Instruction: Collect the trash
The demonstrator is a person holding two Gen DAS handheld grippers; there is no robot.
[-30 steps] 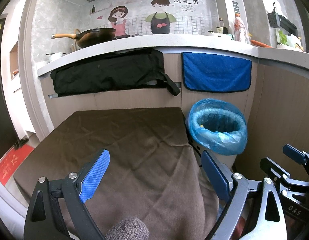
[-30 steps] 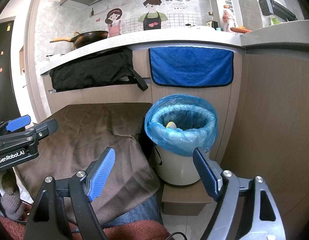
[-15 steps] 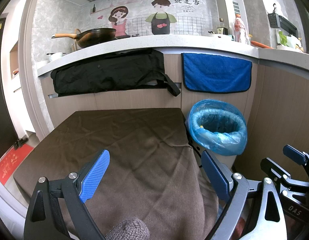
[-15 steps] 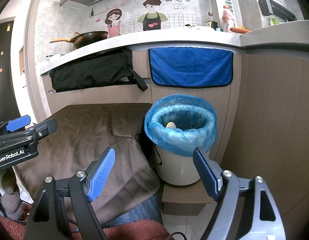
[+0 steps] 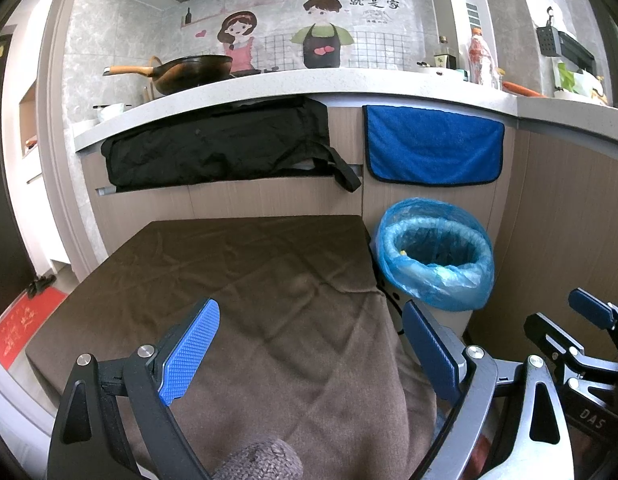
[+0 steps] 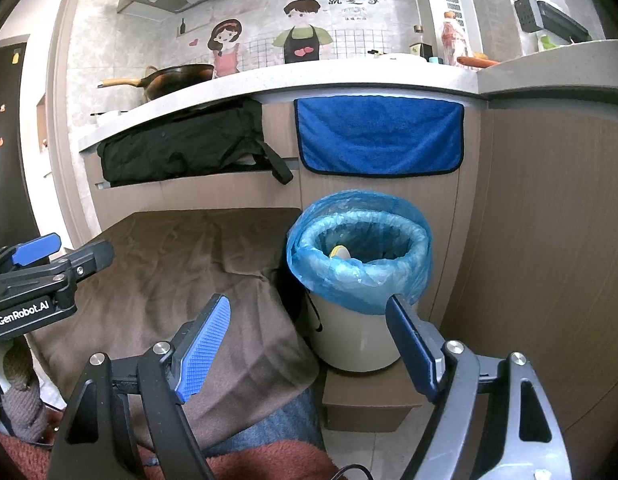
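Beside the table (image 5: 237,264), right of it, one trash bin (image 6: 361,292) with a blue bag stands on a low box (image 6: 369,404). Compared with a second ago nothing has shifted: both views frame the same scene, so the hands are idling. Left hand-held gripper (image 5: 309,344) hovers over the brown cloth, jaws wide apart, nothing between them. Right hand-held gripper (image 6: 309,344) points at the bin, jaws also spread and empty. One yellow-and-white piece of trash (image 6: 340,252) lies inside the bag; what else is in there cannot be made out. Count: two grippers, one bin, one blue towel (image 5: 433,148) and one black bag (image 5: 217,148) hanging under the counter. No loose trash visible on the cloth, so collection looks done or near done.
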